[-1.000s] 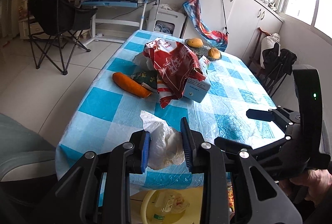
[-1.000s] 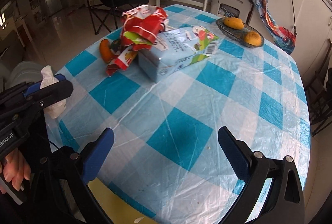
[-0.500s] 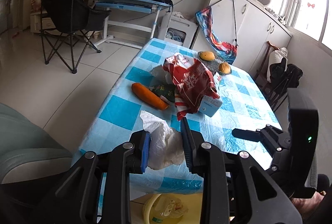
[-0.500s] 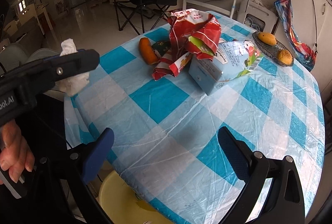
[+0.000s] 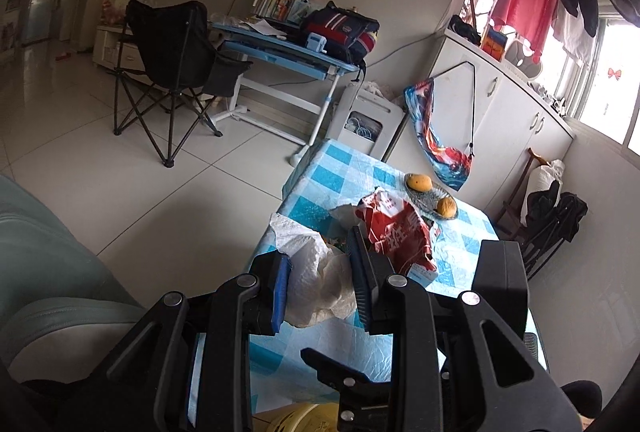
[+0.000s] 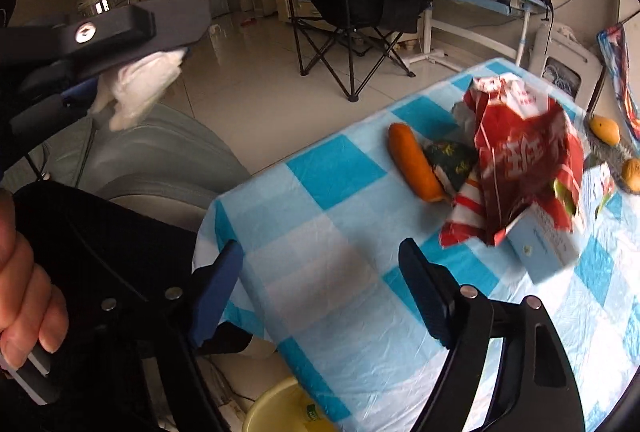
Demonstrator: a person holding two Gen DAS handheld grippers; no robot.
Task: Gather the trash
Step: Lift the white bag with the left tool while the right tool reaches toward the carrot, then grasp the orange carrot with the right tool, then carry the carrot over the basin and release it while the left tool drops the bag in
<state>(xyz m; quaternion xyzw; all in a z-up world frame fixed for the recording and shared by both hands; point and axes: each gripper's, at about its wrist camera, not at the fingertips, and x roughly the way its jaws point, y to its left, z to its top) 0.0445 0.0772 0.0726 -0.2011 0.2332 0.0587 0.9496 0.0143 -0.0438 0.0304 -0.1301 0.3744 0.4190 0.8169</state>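
My left gripper [image 5: 320,252] is shut on a crumpled white tissue [image 5: 316,276], held in the air off the table's near corner. The right wrist view shows that same left gripper [image 6: 132,32] at the upper left with the tissue [image 6: 140,88] hanging from it. My right gripper [image 6: 320,260] hovers over the near edge of the blue checked table [image 6: 320,240]; its jaws are closing with nothing between them. On the table lie a red wrapper [image 6: 520,152], an orange sausage-shaped packet [image 6: 412,164], a green packet [image 6: 452,160] and a light blue box [image 6: 548,248].
A yellow bin [image 6: 280,408] stands on the floor below the table's near edge. A dish with two mangoes [image 5: 432,196] sits at the table's far end. A grey-green sofa [image 5: 48,272] is at the left. A black folding chair [image 5: 168,64] and a desk stand beyond.
My left gripper has risen and swung left with the tissue, away from the tabletop. The right gripper has turned left toward the table's corner and its jaws have narrowed.
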